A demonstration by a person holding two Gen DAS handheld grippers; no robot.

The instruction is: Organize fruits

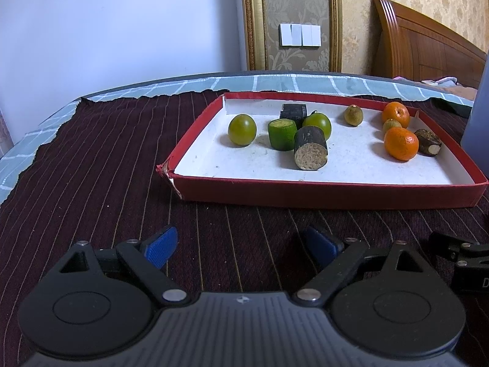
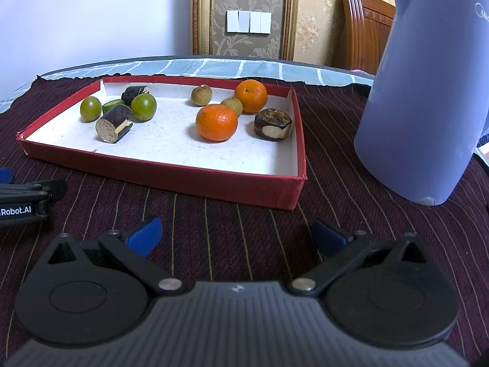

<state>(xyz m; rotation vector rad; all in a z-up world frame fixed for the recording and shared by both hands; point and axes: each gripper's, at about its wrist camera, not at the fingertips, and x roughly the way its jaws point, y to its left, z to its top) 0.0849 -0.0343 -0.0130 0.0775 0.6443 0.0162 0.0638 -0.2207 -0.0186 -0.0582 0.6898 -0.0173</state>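
A shallow red box [image 1: 324, 191] [image 2: 171, 174] with a white floor lies on the dark striped cloth. In its left part are two green fruits [image 1: 242, 129] [image 2: 90, 108], a green cut piece [image 1: 282, 134] and dark sugarcane pieces [image 1: 310, 152] [image 2: 113, 127]. In its right part are two oranges [image 1: 401, 143] [image 2: 216, 122], two brownish longans [image 1: 354, 115] [image 2: 201, 95] and a dark water chestnut [image 1: 428, 142] [image 2: 272, 124]. My left gripper [image 1: 241, 249] is open and empty, in front of the box. My right gripper [image 2: 237, 237] is open and empty, also in front.
A tall blue-grey kettle [image 2: 428, 91] stands right of the box. The other gripper's body shows at the left edge of the right wrist view [image 2: 24, 202]. A wall with switches [image 1: 299, 35] and a wooden headboard [image 1: 428, 39] lie behind the table.
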